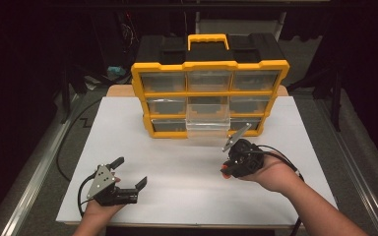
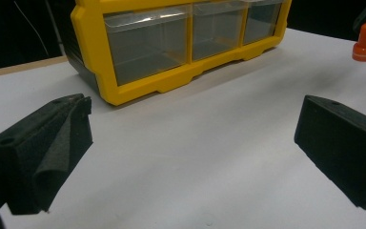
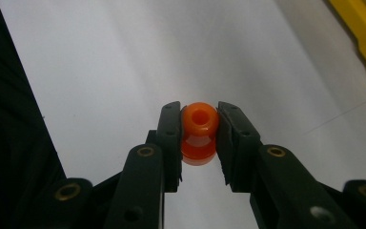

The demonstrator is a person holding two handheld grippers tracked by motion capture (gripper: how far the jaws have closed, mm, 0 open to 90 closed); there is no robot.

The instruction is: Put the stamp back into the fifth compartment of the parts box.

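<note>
The right gripper (image 3: 199, 136) is clenched on a small orange plastic spool-shaped piece (image 3: 199, 125), at 4 o'clock from the yellow-framed drawer organizer (image 1: 209, 93). The piece looks light, rigid and slick: grip its waist. The left gripper (image 1: 129, 174), at 7 o'clock, is released.

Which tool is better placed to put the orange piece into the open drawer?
Probably the right tool: it grips the orange piece and sits near the pulled-out drawer. The left tool is open, empty and farther away.
</note>
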